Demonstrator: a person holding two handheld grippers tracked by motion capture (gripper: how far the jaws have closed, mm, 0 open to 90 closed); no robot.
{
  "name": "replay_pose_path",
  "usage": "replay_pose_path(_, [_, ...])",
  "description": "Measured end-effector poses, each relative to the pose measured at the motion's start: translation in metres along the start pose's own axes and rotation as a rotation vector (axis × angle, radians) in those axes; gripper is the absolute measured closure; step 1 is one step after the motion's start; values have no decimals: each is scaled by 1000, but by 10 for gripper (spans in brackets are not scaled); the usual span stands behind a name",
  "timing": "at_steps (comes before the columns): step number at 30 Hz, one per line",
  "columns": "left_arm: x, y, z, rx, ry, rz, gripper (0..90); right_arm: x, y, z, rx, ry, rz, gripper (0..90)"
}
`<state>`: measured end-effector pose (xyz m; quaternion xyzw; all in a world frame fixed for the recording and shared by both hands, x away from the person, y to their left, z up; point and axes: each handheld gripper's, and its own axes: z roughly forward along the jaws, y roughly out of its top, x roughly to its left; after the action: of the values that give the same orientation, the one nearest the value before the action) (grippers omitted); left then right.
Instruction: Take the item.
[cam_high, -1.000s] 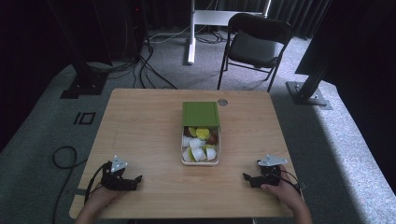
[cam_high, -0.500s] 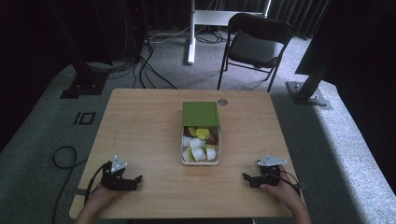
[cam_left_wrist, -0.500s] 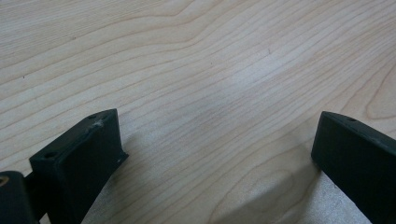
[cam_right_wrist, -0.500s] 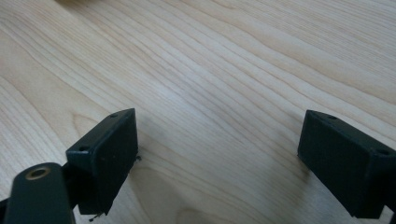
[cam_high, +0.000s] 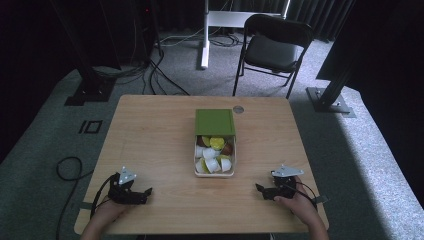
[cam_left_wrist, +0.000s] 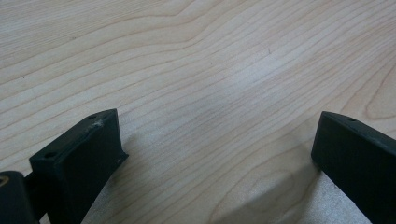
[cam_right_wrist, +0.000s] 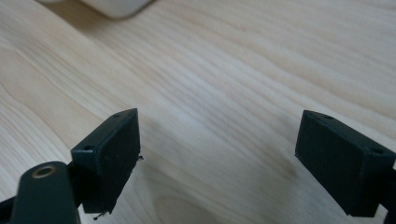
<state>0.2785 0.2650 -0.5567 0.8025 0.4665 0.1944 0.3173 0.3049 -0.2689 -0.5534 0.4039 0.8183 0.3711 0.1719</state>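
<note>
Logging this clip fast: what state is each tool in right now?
Left tool: open, nothing between its jaws, just above the bare table.
Right tool: open, holding nothing; its jaws have just been closing slightly.

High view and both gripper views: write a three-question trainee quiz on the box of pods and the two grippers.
1. True or false: the green lid covers the whole white box.
2. Multiple choice: what lies between the open jaws of the left gripper? A) a pod B) bare wooden table C) the lid
3. Short answer: where does the right gripper sit relative to the box?

Key
1. False: the lid covers only the far part; the pods in the near part lie uncovered.
2. B: the left gripper view shows wood grain of the table between the jaws.
3. Nearer the person than the box and to its right, apart from it, jaws open and just closing slightly on nothing.
</note>
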Motion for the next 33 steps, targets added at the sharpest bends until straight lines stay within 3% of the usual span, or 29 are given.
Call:
replay_pose_path(11, [0, 0, 0, 0, 0, 1, 28, 10, 25, -13, -65, 21, -7, 141])
replay_pose_path(18, [0, 0, 0, 0, 0, 1, 28, 17, 41, -19, -119, 54, 22, 140])
replay_pose_path(33, [0, 0, 0, 2, 0, 2, 28, 45, 79, -27, -199, 65, -70, 155])
